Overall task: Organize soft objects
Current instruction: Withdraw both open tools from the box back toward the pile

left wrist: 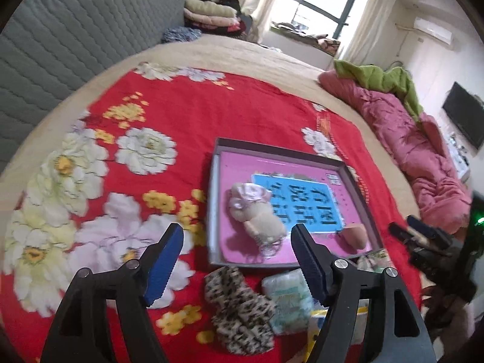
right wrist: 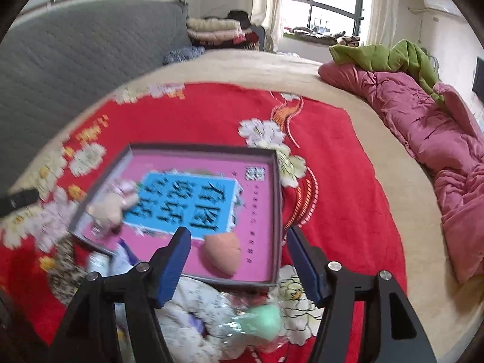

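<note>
Looking across the red flowered blanket [left wrist: 211, 112] from left to right, I see my left gripper [left wrist: 239, 260] hanging with its jaws spread wide and nothing between them, just above the near edge of the shallow box [left wrist: 281, 154]. Below it, outside the box on the blanket, lies a leopard-print fuzzy piece [left wrist: 239, 311]; I judge it light and floppy, so I would pinch it across its thick middle fold rather than at a loose end. Just right of it sits a pale soft packet [left wrist: 287, 299], probably slick in its wrapper and squashy, best taken across the narrow side. Inside the box, on the pink lining, a small plush doll [left wrist: 257, 214] rests at the left, and I expect it to give under the pads, so its body is the place to grip, not the satin bonnet. Further right in the box lies a peach-coloured sponge [right wrist: 222, 255], very light and springy. My right gripper [right wrist: 239, 263] is also empty, its jaws standing apart over the near rim of the box. Beneath it, on the blanket in front of the box, I see a white flowered cloth [right wrist: 193, 311], limp and likely to drape, and to its right a mint-green sponge [right wrist: 266, 317] that seems to sit in clear crinkly wrap; I would squeeze through the wrap onto the sponge itself, since the film alone may slip.
</note>
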Motion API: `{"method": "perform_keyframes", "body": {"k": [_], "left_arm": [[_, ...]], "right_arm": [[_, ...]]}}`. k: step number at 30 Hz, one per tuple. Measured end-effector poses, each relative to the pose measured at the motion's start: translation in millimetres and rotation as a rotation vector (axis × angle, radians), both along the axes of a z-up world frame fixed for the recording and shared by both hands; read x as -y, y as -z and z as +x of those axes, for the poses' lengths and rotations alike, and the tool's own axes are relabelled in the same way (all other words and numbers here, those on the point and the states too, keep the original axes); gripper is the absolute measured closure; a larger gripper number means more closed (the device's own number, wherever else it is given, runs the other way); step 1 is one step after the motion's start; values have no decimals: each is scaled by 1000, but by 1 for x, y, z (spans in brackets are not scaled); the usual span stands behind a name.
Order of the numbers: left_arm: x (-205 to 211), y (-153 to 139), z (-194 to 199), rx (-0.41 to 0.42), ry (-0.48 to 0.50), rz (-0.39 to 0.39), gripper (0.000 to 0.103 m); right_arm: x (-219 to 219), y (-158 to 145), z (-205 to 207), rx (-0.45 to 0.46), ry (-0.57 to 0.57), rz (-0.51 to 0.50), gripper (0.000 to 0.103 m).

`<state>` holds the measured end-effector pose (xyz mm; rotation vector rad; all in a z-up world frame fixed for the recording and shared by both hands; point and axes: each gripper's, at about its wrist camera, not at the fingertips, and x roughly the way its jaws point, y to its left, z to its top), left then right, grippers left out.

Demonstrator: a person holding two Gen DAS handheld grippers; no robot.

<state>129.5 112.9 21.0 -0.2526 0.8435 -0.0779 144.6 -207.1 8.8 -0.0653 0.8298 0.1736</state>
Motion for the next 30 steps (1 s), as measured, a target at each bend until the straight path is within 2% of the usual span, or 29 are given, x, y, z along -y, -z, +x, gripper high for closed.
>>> {"method": "perform_keyframes", "body": {"k": [4, 9, 18, 25, 30], "left_arm": [[-6, -7, -15, 7, -31, 6, 27], [-1, -18, -29, 24, -32, 38, 27], [19, -35, -51, 59, -18, 32, 27], [44, -43, -66, 72, 41, 51, 27], [61, -41, -74, 87, 78, 55, 27]], "right_arm": [[2, -12, -7, 15, -6, 51, 34], [9, -22, -19, 32, 1, 79, 33], [24, -36, -42, 45, -13, 126, 33], [40, -46, -55, 62, -3, 196, 33], [45, -45, -61, 68, -1, 170, 32]]}}
